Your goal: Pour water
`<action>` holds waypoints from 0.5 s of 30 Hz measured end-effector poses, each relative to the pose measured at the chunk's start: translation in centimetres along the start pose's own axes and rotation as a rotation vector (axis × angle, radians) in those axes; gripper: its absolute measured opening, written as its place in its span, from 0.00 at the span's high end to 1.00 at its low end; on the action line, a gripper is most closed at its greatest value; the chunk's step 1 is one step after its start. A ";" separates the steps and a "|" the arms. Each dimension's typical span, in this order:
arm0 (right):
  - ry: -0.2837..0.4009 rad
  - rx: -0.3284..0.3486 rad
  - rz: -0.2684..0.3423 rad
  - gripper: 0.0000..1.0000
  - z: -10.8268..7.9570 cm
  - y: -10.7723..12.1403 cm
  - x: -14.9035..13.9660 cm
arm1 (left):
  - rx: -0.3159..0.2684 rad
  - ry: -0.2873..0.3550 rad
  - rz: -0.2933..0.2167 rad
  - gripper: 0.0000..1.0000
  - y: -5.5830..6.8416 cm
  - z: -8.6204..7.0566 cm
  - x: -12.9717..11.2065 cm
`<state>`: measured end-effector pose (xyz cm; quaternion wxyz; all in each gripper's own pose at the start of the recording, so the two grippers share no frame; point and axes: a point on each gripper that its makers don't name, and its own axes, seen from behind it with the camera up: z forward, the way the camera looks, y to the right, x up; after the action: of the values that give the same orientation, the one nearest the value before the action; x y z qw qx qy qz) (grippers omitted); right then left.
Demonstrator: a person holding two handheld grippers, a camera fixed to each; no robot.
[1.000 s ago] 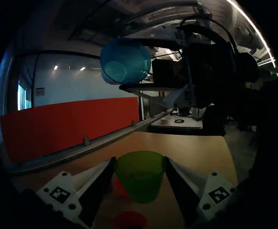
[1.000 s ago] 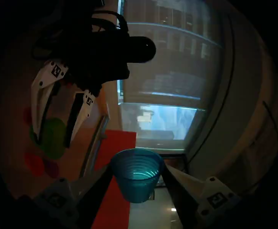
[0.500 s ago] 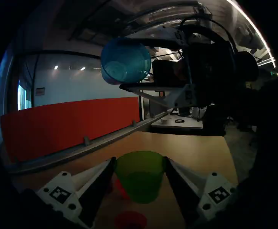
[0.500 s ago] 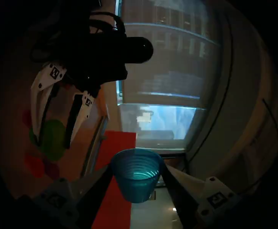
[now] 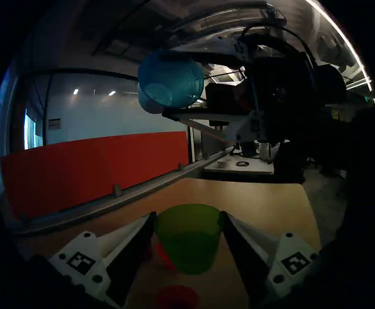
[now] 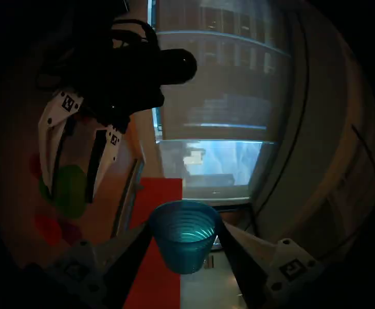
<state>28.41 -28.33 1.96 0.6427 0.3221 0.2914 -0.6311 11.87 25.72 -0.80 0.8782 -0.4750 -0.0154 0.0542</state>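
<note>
Left gripper (image 5: 190, 242) pinches translucent green cup (image 5: 189, 239) upright at 6 o'clock over the smooth wooden table (image 5: 269, 201), likely steadying the receiver, while right gripper (image 6: 184, 234) clamps the ribbed, tapered blue cup (image 6: 183, 242), tipped sideways at 12 o'clock above, evidently for pouring.
</note>
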 end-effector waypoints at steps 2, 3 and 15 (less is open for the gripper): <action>0.005 -0.003 0.028 0.09 -0.1 0.2 0.1 | 0.000 0.000 0.002 0.10 0.0 0.0 0.0; 0.007 -0.003 0.047 0.09 -0.2 0.2 0.1 | 0.001 0.000 0.003 0.10 0.0 0.0 0.1; 0.012 -0.026 0.428 0.09 -0.8 0.9 -0.5 | 0.012 0.007 0.005 0.10 -0.5 -0.4 0.6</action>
<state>29.29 -27.43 1.89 0.7645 0.3721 0.2283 -0.4743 12.56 25.20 -0.57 0.8810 -0.4697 -0.0106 0.0550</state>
